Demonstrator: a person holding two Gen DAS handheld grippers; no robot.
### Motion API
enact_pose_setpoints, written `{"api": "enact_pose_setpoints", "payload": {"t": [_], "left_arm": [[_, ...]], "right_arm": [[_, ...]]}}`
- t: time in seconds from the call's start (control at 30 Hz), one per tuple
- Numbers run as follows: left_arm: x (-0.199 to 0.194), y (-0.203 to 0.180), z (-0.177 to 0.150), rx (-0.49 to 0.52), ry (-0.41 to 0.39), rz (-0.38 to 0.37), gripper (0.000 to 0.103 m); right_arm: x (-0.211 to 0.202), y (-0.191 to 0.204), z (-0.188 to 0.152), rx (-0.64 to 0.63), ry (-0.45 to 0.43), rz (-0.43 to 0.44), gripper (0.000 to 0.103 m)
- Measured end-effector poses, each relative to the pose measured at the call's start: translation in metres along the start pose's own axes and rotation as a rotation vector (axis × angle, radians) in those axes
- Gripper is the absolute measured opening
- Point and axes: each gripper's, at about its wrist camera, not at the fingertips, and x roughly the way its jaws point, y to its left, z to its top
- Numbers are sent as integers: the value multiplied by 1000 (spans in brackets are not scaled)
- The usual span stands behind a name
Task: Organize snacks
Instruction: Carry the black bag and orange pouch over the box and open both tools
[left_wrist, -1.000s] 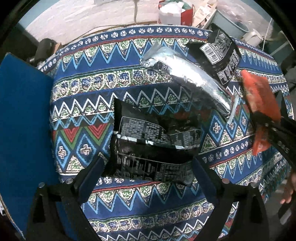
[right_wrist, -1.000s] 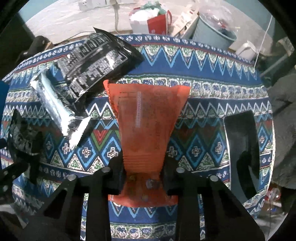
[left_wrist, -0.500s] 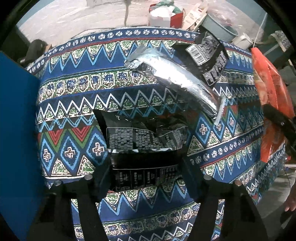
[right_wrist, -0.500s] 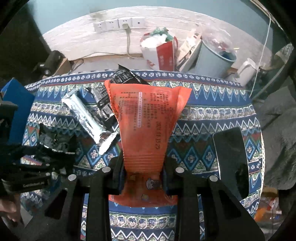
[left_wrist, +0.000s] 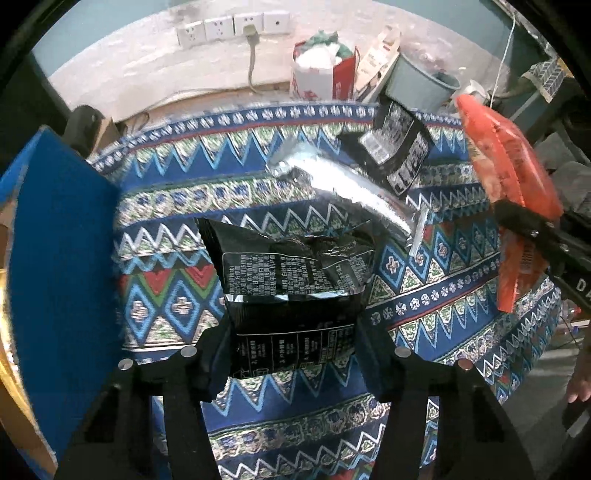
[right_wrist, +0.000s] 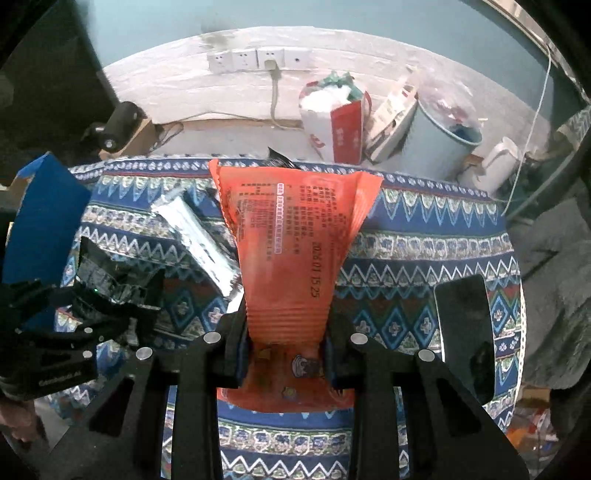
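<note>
One orange packet (right_wrist: 291, 258) held upright.

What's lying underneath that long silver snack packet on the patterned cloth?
The silver packet rests partly on a black packet and the patterned cloth. Anything directly beneath it stays hidden.

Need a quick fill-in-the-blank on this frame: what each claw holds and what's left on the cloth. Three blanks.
1. The right claw is shut on the ____ snack packet.
2. The left claw grips a ____ snack bag.
3. On the patterned tablecloth, beside the other black packet, lies a ____ foil packet.

Missing words: orange; black; silver
</note>
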Motion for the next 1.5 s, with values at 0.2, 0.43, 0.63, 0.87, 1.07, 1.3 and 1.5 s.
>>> {"api": "enact_pose_setpoints", "payload": {"t": [0.2,0.43,0.63,0.87,1.07,1.3,1.5], "left_arm": [[-36,5,-4,6,-66,15,59],[-68,19,-8,6,-134,44,59],[-89,33,-14,2,-181,54,59],[-110,57,-20,-37,-216,54,59],[-125,83,-27,-81,-252,70,59],[-136,115,-40,-138,-269,75,59],[-142,145,-52,-196,-280,91,59]], "right_arm": [[-10,17,5,-34,-22,15,29],[-21,42,11,-77,-46,41,29],[-34,65,18,-110,-74,70,29],[-46,93,27,-146,-102,102,29],[-48,118,34,-174,-108,126,29],[-52,152,42,-212,-119,160,29],[-54,184,49,-247,-122,197,29]]}}
